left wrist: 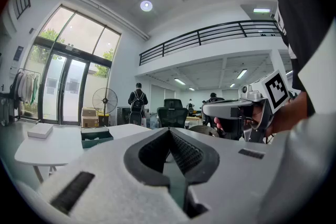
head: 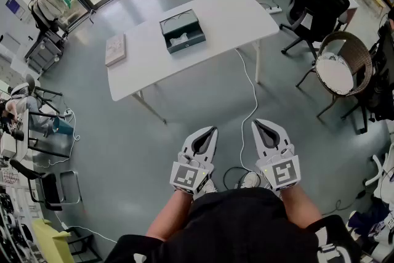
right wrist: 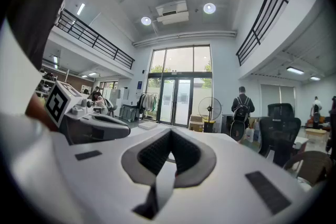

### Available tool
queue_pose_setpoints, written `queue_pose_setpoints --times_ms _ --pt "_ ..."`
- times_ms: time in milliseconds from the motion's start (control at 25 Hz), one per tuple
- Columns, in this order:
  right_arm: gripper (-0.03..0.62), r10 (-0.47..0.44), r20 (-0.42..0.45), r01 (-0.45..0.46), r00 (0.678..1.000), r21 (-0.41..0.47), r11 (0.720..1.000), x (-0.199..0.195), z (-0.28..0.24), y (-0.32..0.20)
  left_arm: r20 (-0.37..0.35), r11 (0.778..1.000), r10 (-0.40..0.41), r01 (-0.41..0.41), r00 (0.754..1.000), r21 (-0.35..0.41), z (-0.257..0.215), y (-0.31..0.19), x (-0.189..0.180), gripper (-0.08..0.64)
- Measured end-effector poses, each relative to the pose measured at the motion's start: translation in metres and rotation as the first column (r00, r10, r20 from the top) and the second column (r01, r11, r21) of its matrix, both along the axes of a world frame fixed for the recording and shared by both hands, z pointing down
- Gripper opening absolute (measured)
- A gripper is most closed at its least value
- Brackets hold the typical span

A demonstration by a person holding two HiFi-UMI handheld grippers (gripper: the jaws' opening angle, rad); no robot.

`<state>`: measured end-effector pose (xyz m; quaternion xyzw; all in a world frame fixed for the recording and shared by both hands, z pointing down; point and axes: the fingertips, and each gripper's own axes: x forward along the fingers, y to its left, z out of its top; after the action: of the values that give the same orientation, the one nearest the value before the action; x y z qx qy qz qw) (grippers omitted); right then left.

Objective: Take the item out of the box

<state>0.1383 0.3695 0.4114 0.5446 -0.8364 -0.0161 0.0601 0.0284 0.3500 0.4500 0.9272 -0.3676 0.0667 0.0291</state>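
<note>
Left tongs (head: 212,129), right tongs (head: 255,123) closed, short of table (head: 225,12).

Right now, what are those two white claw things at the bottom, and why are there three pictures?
They are grabbing tools, one in each of a person's hands. The left gripper and the right gripper are both pinched shut and hold nothing. The top-down picture comes from a camera on the person's head. The other two come from cameras riding on each gripper. Ahead stands a white table. On it sit an open dark box with something white inside, and a flat pale thing.
</note>
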Motion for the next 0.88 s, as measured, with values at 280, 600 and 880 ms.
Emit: queue_pose_setpoints --times_ms 280,600,880 --pt "0.003 0.003 -0.024 -0.002 1.000 0.050 0.999 -0.035 -0.004 0.007 -0.061 0.999 0.023 -0.021 0.998 0.034 -0.002 0.011 -0.039 0.012" --pt "0.005 0.006 0.004 -0.006 1.000 0.053 0.999 -0.078 -0.005 0.011 -0.089 0.997 0.006 0.000 0.996 0.071 0.000 0.018 -0.089 0.012" --pt "0.005 0.041 0.037 -0.043 0.998 0.049 0.998 -0.119 -0.006 0.012 -0.104 0.998 0.018 -0.012 0.994 0.054 -0.002 0.025 -0.139 0.012"
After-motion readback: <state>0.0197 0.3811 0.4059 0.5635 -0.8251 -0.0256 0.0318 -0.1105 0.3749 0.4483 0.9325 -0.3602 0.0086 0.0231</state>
